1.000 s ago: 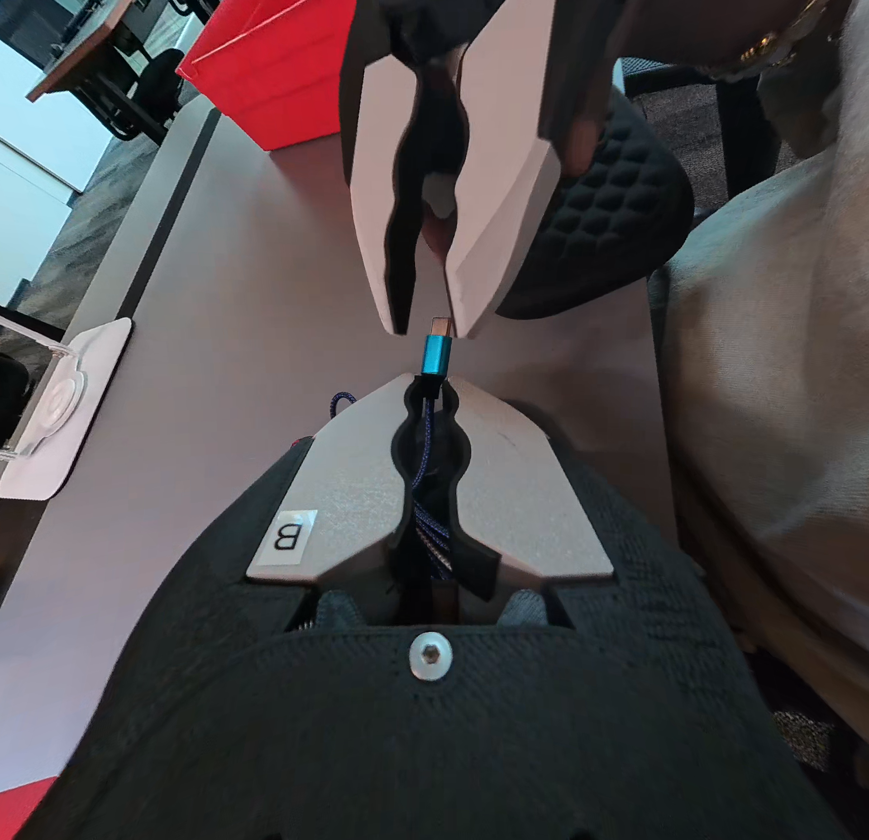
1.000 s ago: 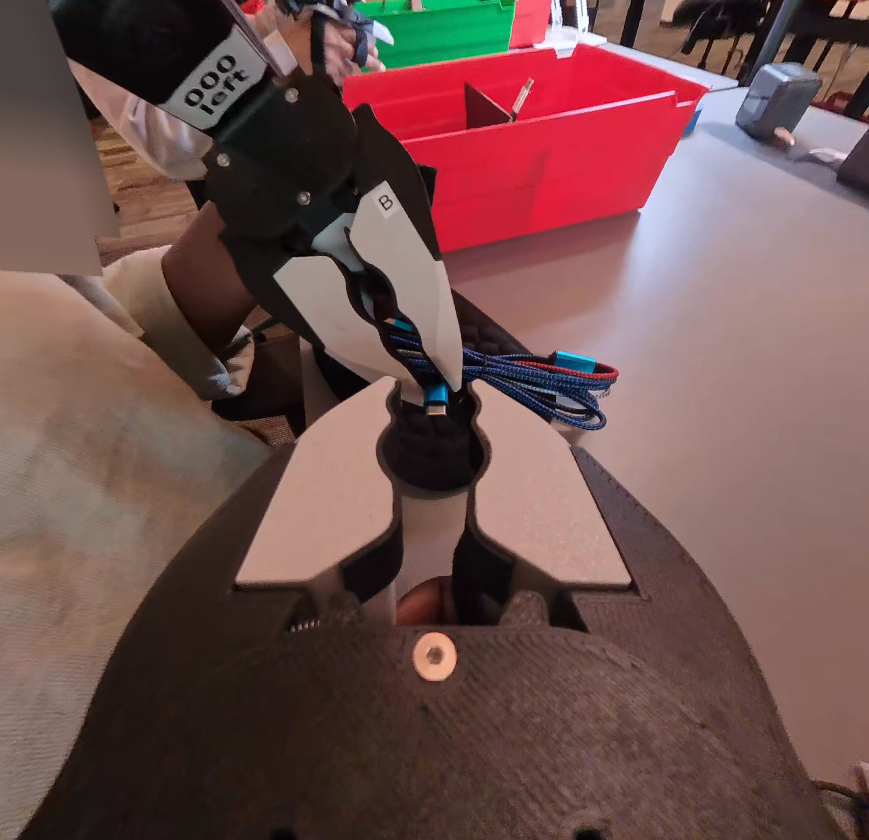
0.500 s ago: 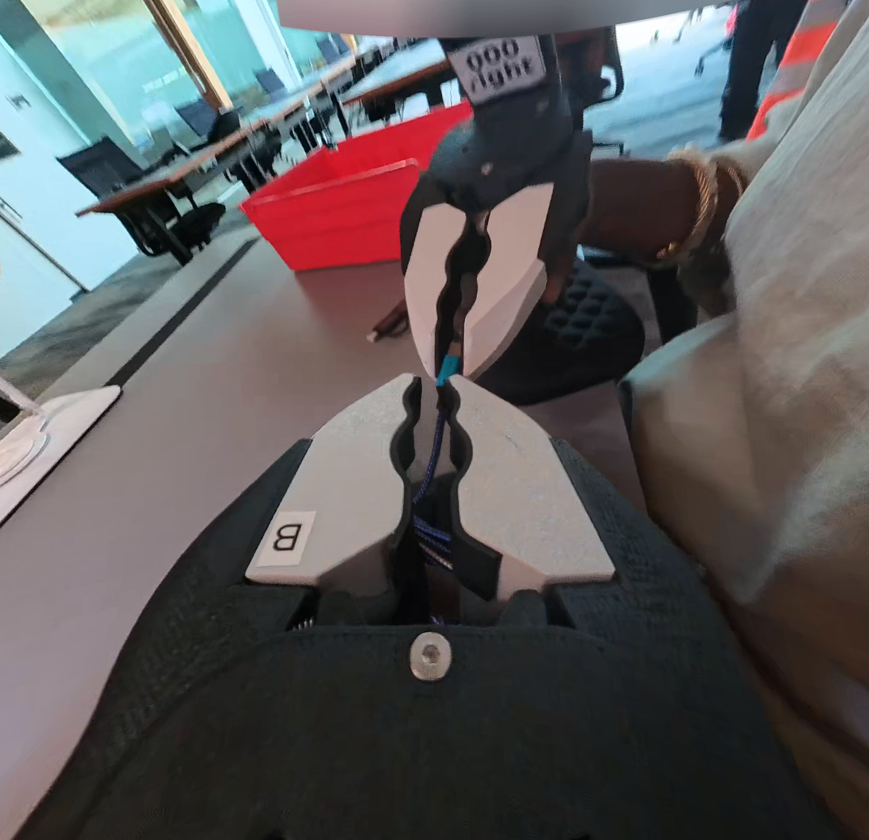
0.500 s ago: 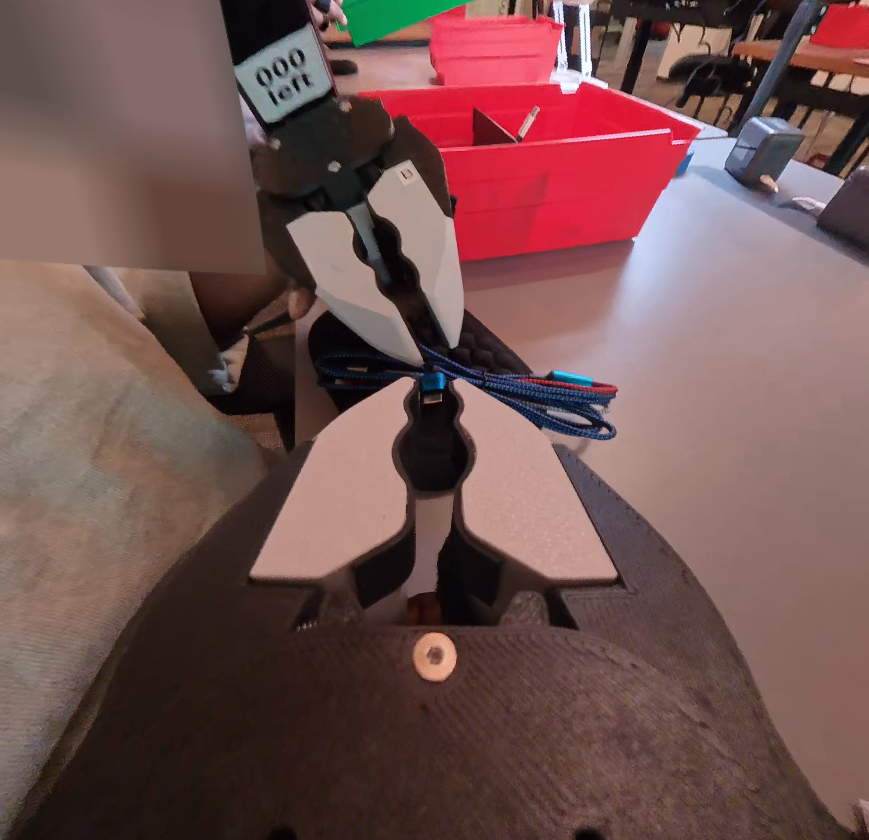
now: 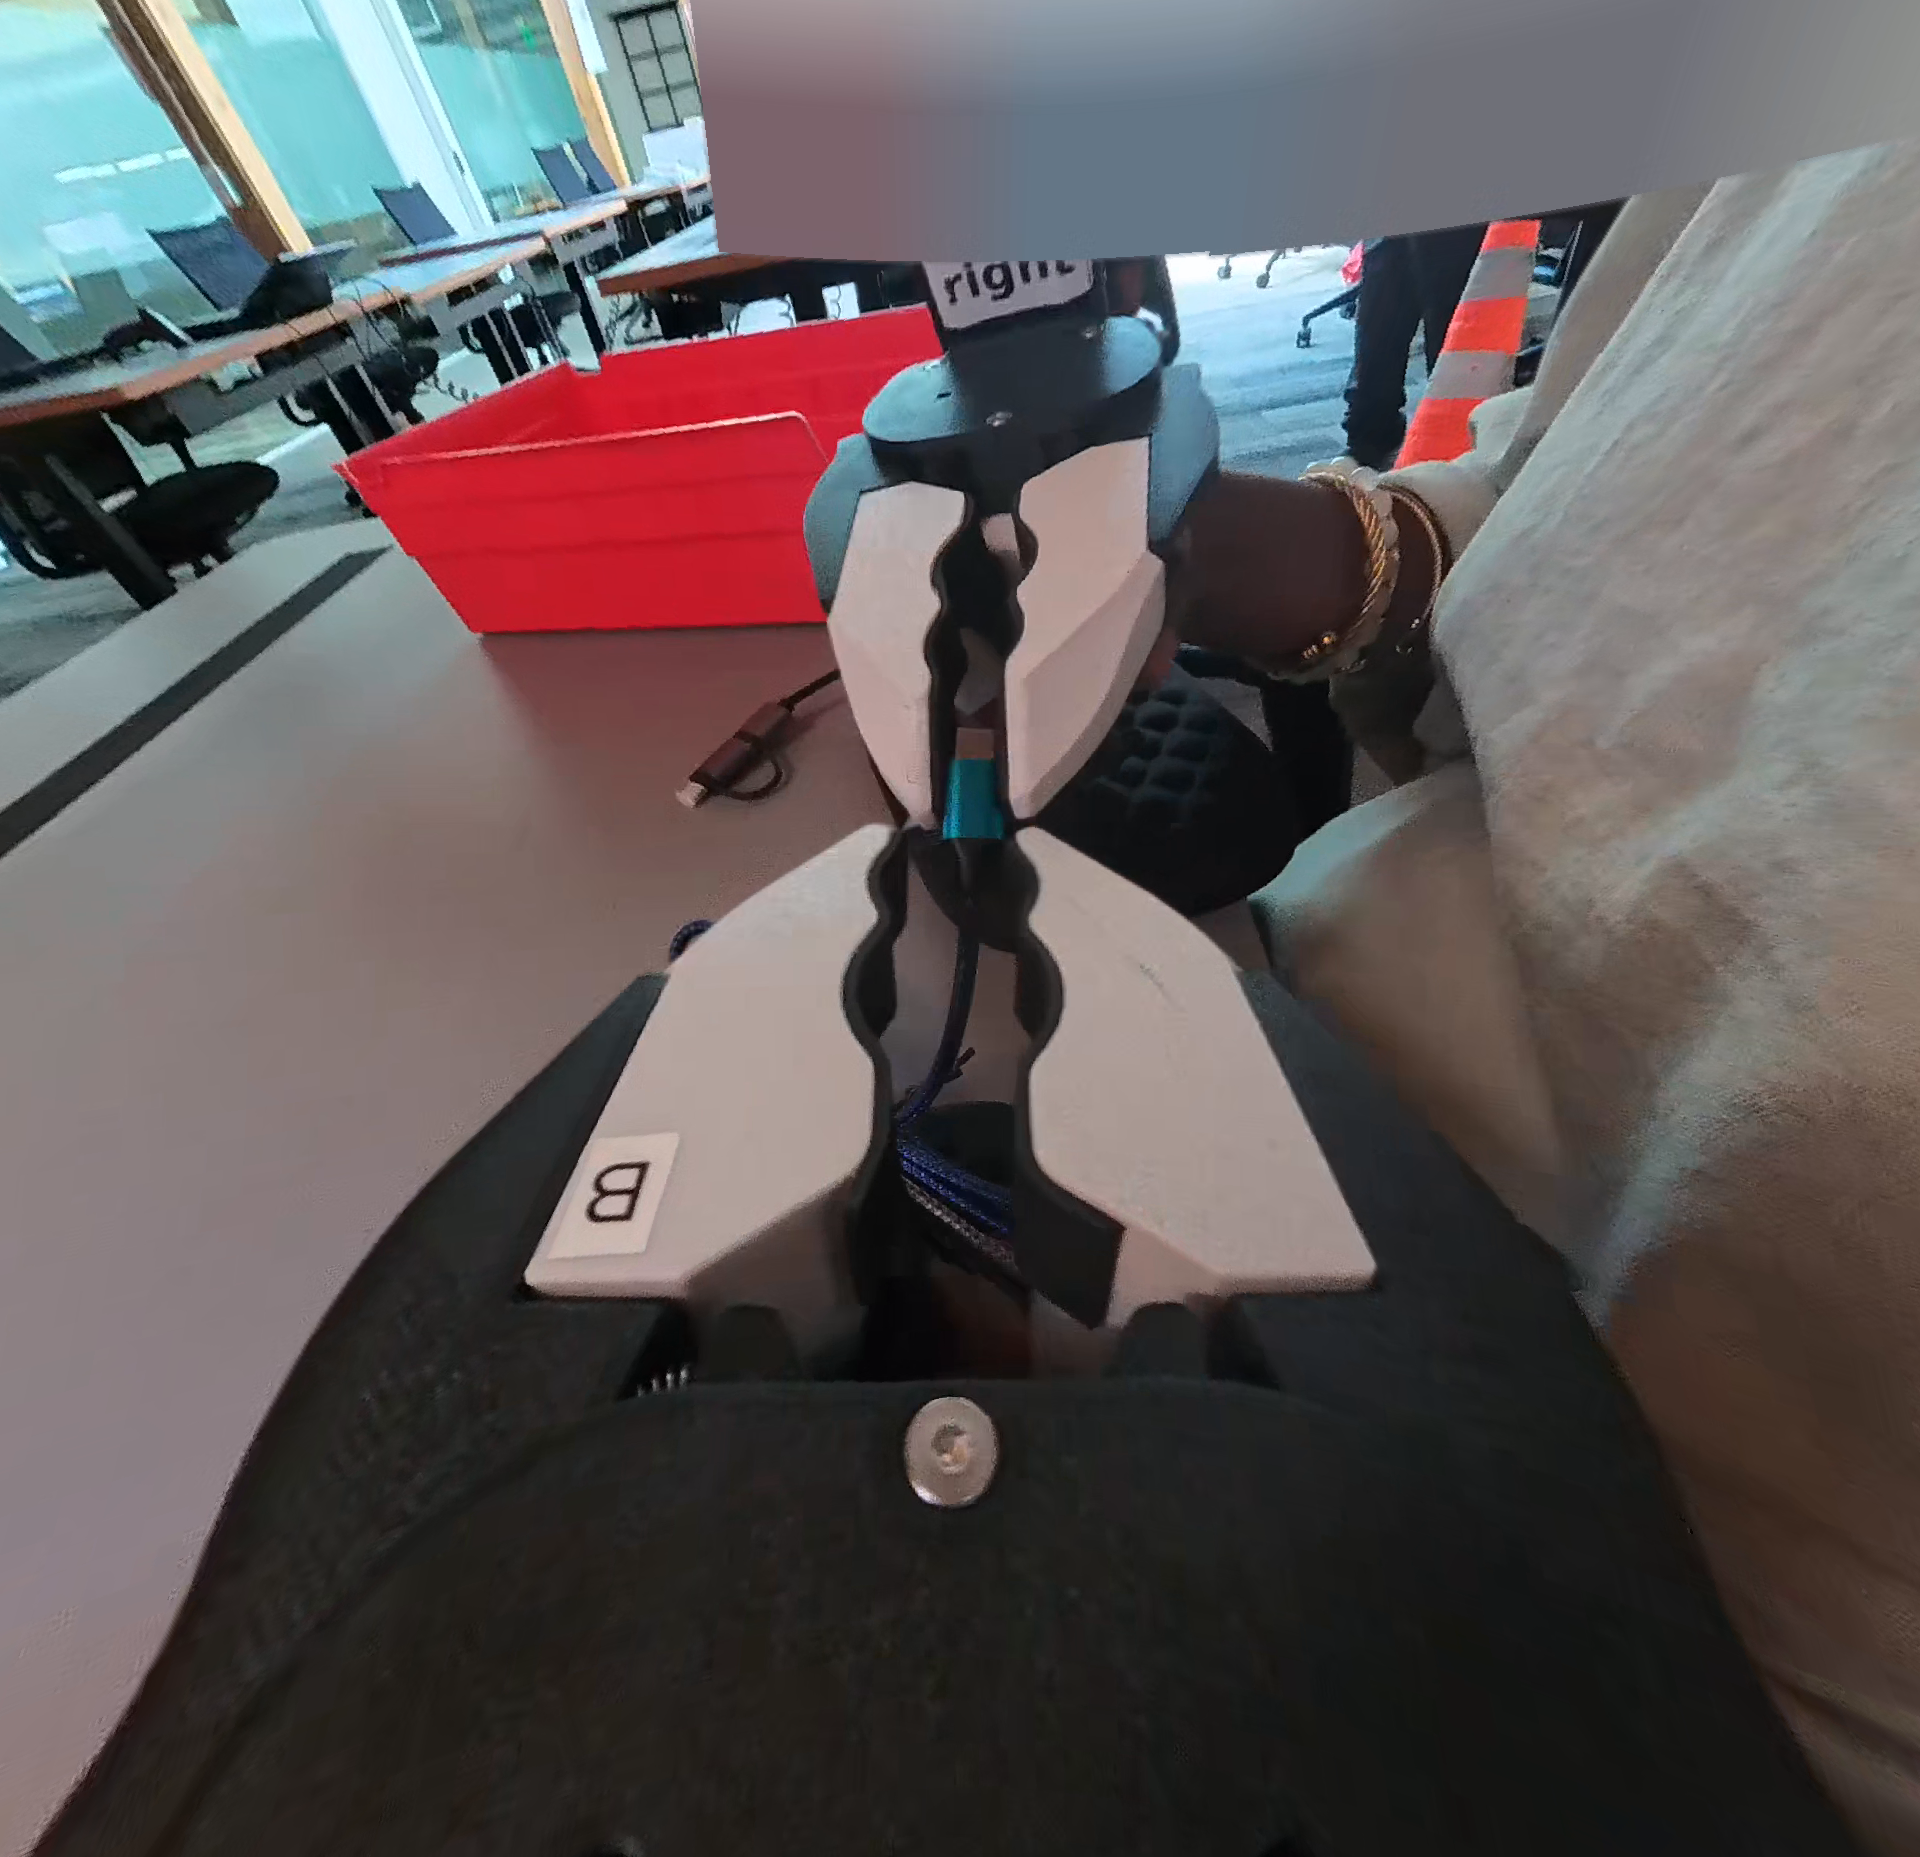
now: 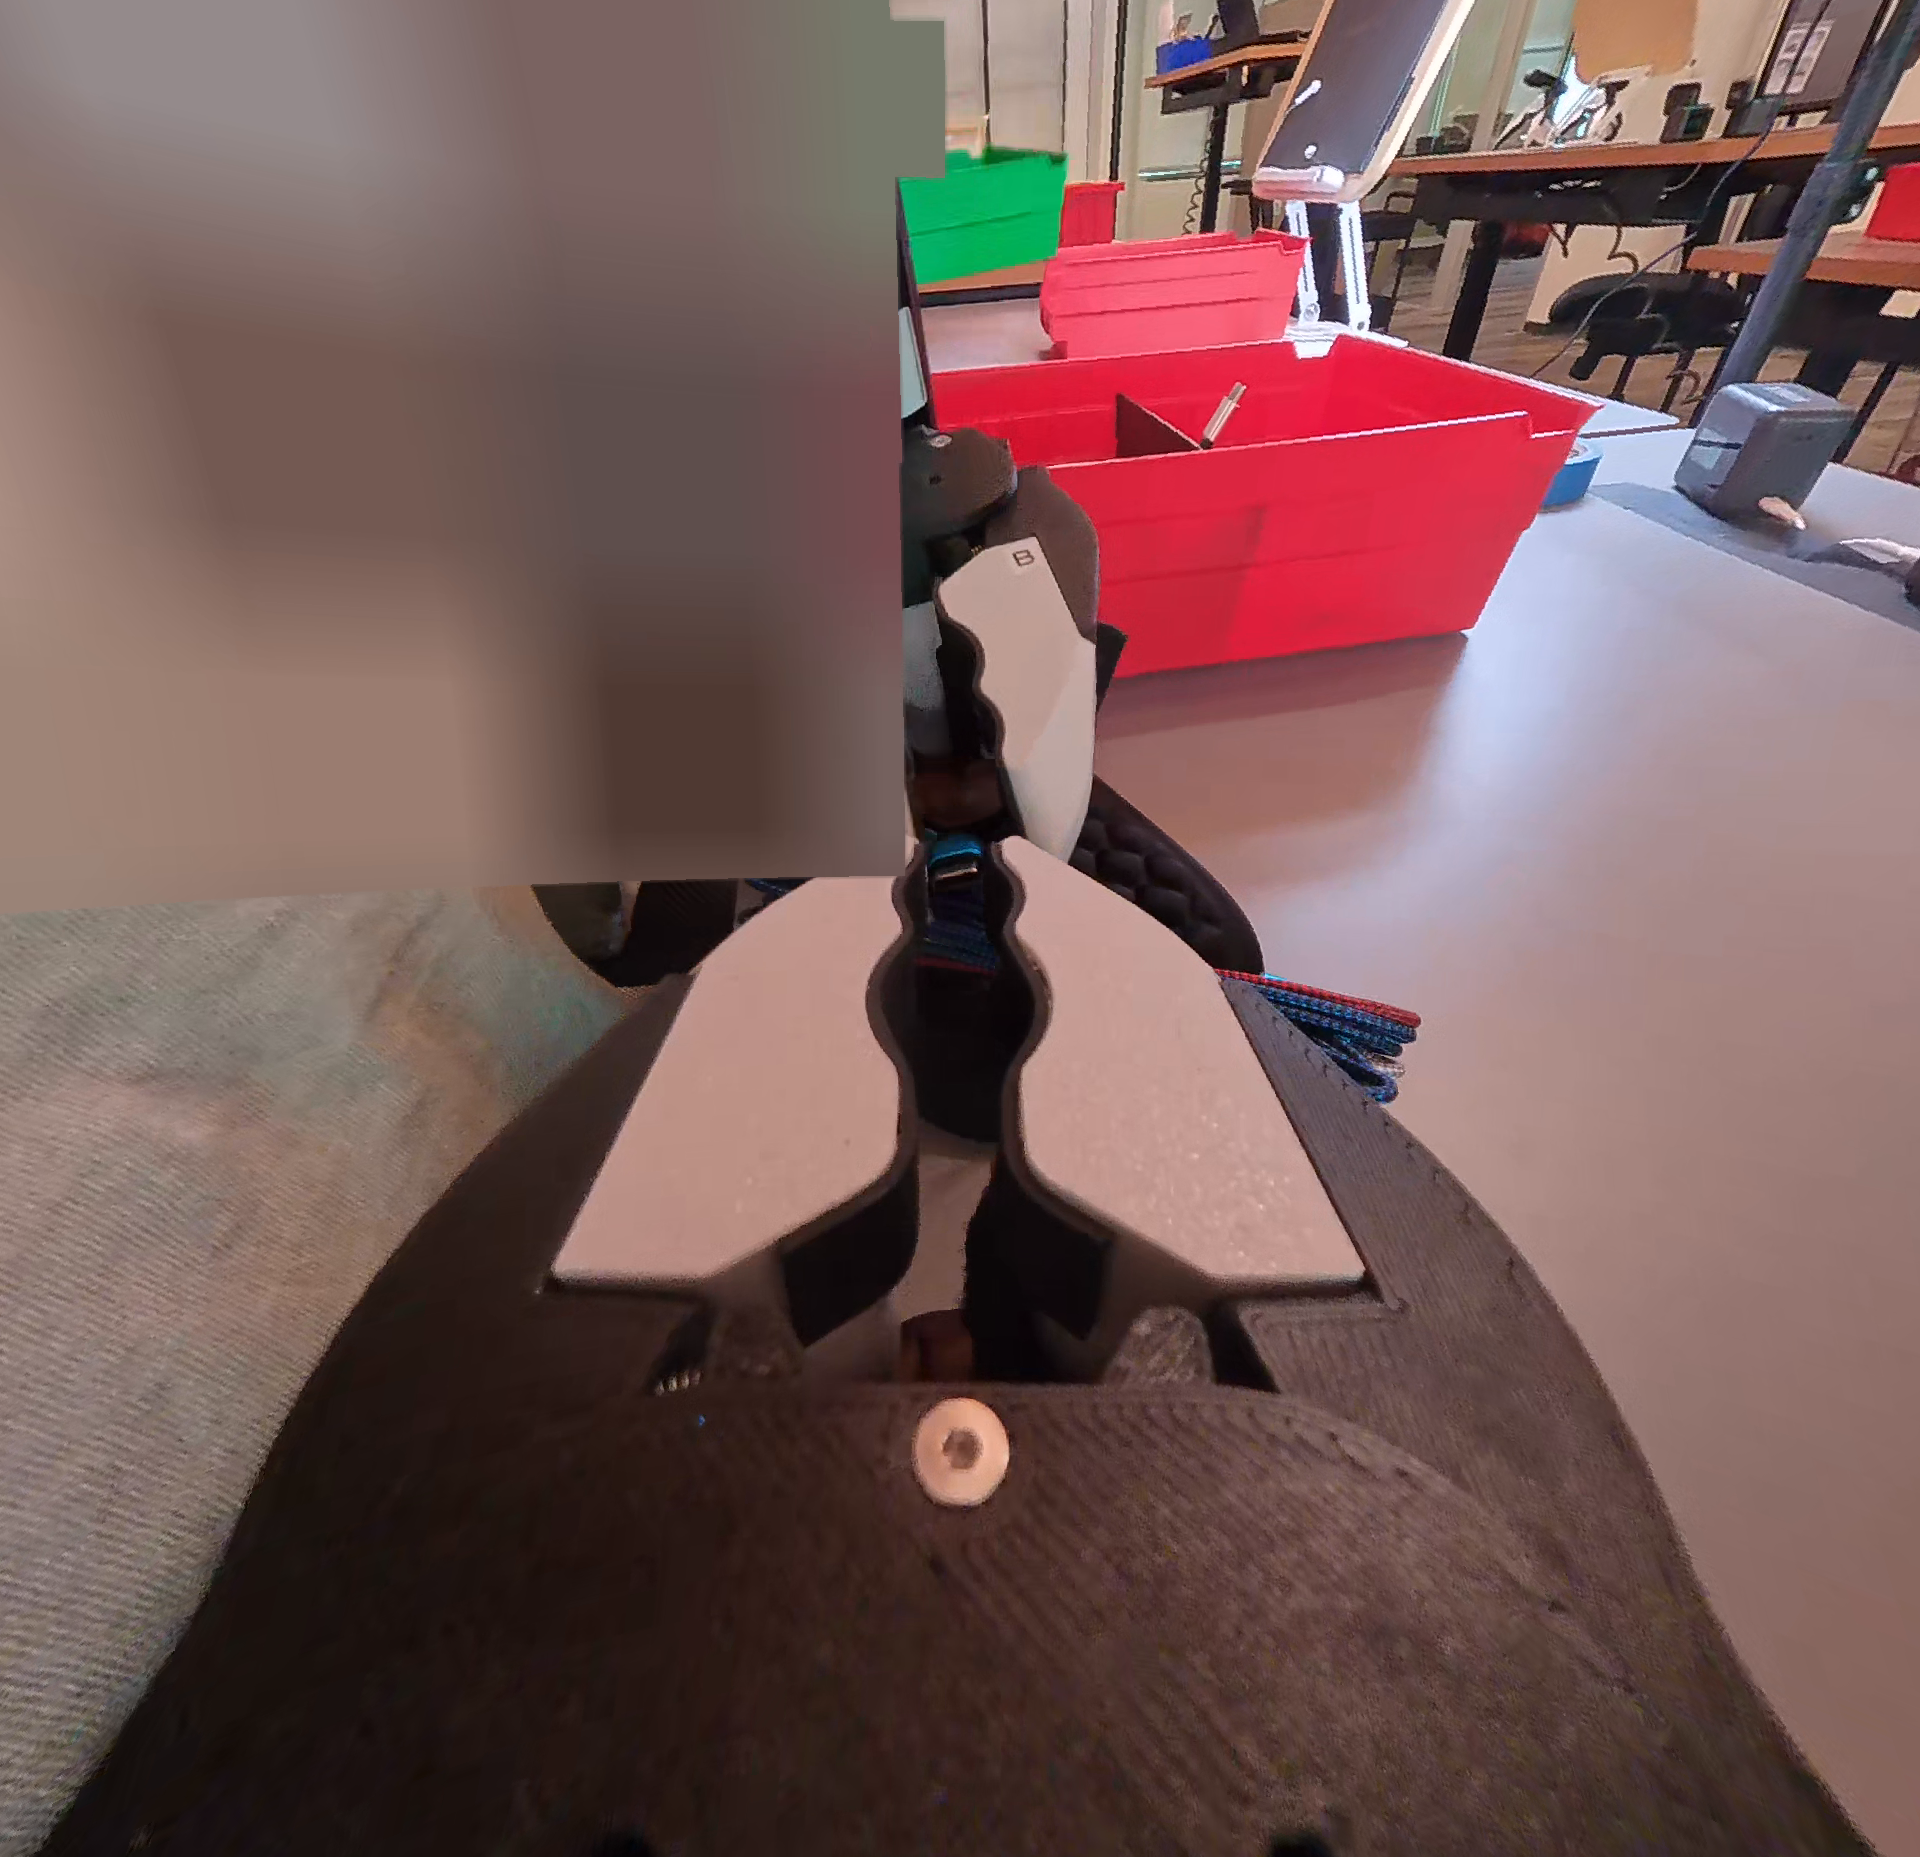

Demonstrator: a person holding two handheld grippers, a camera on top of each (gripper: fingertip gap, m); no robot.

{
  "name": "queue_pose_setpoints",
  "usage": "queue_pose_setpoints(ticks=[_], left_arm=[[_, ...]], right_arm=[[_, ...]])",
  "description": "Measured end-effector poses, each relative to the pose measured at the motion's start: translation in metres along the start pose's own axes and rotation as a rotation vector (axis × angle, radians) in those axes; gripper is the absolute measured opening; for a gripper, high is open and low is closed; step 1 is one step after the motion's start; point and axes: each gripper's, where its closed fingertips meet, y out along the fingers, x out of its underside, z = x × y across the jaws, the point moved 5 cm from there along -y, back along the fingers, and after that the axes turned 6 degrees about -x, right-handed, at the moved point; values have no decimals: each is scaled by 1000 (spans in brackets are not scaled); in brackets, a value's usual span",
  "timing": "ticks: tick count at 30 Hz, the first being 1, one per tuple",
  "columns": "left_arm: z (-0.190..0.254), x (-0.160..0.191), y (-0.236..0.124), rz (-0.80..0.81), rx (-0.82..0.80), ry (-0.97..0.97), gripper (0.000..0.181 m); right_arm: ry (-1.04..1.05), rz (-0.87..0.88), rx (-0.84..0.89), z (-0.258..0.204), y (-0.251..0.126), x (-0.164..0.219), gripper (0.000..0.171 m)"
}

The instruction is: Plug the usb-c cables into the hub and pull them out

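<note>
A blue USB-C plug (image 5: 971, 794) on a blue braided cable stands between the tips of both grippers. My right gripper (image 6: 956, 872) is shut on the plug (image 6: 954, 857), and it also shows in the left wrist view (image 5: 964, 822), pointing down. My left gripper (image 5: 961, 851) is open a little, and the cable runs loose through its gap. One of its fingers (image 6: 1023, 695) shows in the right wrist view. The rest of the cable lies coiled on the table (image 6: 1340, 1038). A small dark hub with a lead (image 5: 743, 758) lies on the table beyond.
A large red bin (image 5: 623, 529) (image 6: 1299, 540) stands at the back of the grey table (image 5: 312, 872). A black honeycomb cushion (image 5: 1164, 768) lies under the grippers. The person's body is close beside them (image 5: 1610, 768). A grey device (image 6: 1756, 457) sits far right. My two grippers' fingertips are within a few centimetres of each other.
Both grippers have tilted up and met tip to tip. The right gripper has closed on the plug. The left gripper's jaws have widened around the cable.
</note>
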Motion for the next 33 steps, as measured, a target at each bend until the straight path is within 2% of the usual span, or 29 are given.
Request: queue_pose_setpoints(ticks=[3,6,11,15,22,33], left_arm=[[1,2,1,-17,31,-17,10],[1,8,4,-83,31,-19,10],[2,15,11,-179,42,-15,10],[3,16,12,-200,51,-13,11],[4,16,10,-174,42,6,11],[-1,10,1,-69,57,-57,11]], right_arm=[[-10,-29,24,1,0,1,9],[-47,-155,81,0,0,6,9],[-204,-368,192,-1,-4,11,14],[-304,-459,215,-5,-4,15,10],[-251,-408,188,-4,-4,16,9],[-181,-235,182,-3,0,13,9]])
